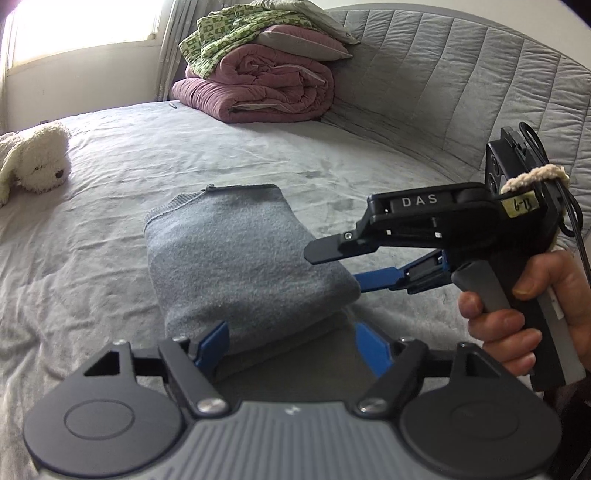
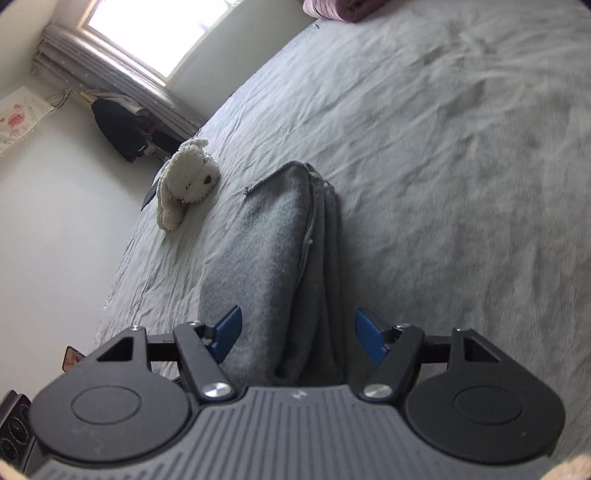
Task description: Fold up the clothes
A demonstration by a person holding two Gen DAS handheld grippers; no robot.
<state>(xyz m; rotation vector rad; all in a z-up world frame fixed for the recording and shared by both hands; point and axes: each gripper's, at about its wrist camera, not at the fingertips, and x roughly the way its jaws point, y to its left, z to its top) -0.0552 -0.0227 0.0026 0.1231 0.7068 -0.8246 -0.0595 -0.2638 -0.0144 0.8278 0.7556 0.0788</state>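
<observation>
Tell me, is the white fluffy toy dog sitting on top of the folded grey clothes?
No, the toy dog lies on the bed sheet, apart from the folded grey garment.

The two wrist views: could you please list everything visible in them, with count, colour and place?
Folded garment: one, grey-blue, on the bed in front of both grippers.
Bed sheet: one, light grey, wrinkled, under everything.
Plush dog: one, cream-white, lying near the bed's edge.
Folded quilt: one, dusty pink, at the bed's far corner.
Patterned cloth: one, green and white, atop the quilt.
Headboard: one, grey, quilted, curving around the bed.
Window: one, bright, in the far wall.
Dark clothing: hanging beneath the window.
Left gripper: blue pads, open astride the garment's near end.
Right gripper: blue pads, open.
Hand: one, holding the right gripper's handle.
</observation>
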